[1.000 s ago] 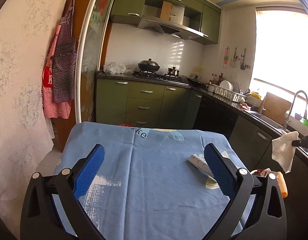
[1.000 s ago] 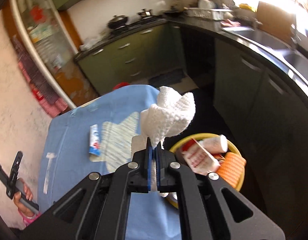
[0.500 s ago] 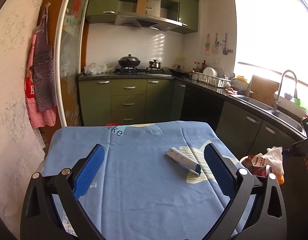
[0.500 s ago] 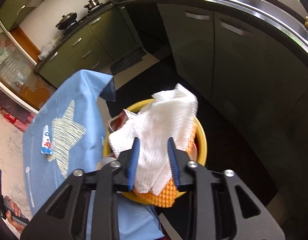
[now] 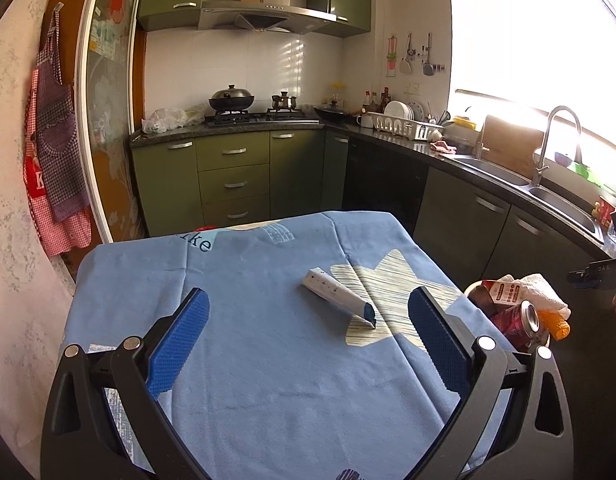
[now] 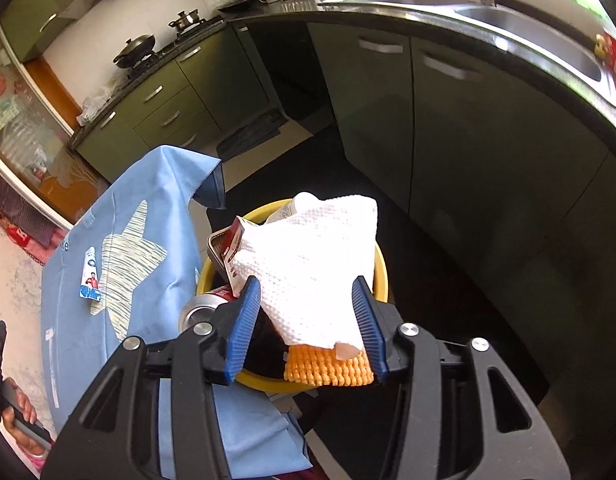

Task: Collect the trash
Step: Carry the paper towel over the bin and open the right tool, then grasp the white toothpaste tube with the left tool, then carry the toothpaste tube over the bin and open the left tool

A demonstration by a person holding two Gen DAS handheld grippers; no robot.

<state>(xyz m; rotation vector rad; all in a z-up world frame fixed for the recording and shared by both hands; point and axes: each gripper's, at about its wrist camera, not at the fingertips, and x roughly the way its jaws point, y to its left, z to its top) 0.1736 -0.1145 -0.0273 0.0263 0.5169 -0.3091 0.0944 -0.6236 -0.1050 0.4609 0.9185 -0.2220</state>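
White paper towel (image 6: 311,264) now dropped from right gripper (image 6: 308,312), jaws just spread and clear of it, into yellow bin (image 6: 381,276) atop carton (image 6: 228,248), can (image 6: 204,308), orange sponge (image 6: 327,368); left gripper (image 5: 308,344) spread over tube (image 5: 339,296) on blue tablecloth (image 5: 248,360)

Blue-clothed table (image 5: 268,360), white tube (image 5: 337,295) lying on it

Near the blue cloth's (image 5: 268,360) far edge, left of centre in my left view, printed letters "ike". On the red apron (image 5: 34,178) at far left, a white "K". Other print unreadable.
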